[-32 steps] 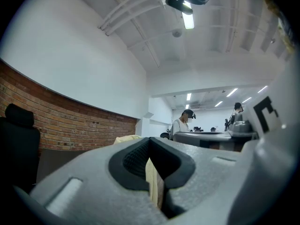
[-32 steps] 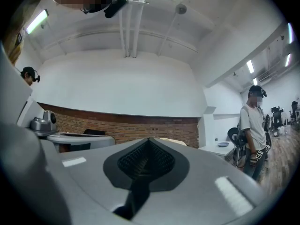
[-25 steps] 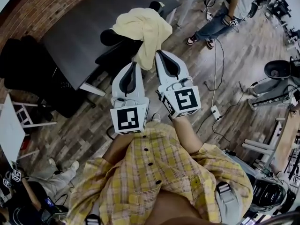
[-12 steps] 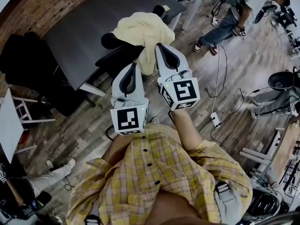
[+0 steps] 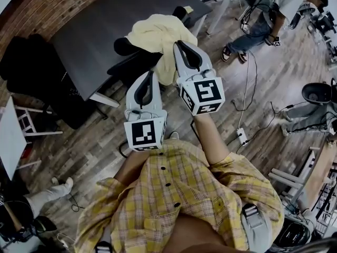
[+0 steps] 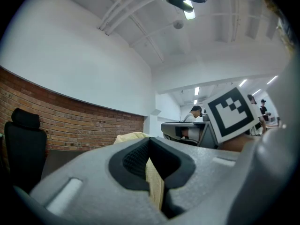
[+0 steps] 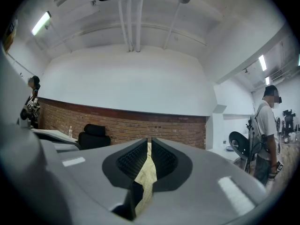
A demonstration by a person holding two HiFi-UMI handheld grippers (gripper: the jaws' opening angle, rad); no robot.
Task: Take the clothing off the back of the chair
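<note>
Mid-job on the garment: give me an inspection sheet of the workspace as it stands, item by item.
Surface: dark table over wooden floor.
Job's things: yellow clothing draped over the back of the black chair.
Clutter: second black chair beside the table.
Grippers: left gripper and right gripper each shut on a fold of the yellow clothing.
Cables: white cable running to a power strip on the floor, right of the chair.
Surroundings: brick wall; a person standing beyond the table.
</note>
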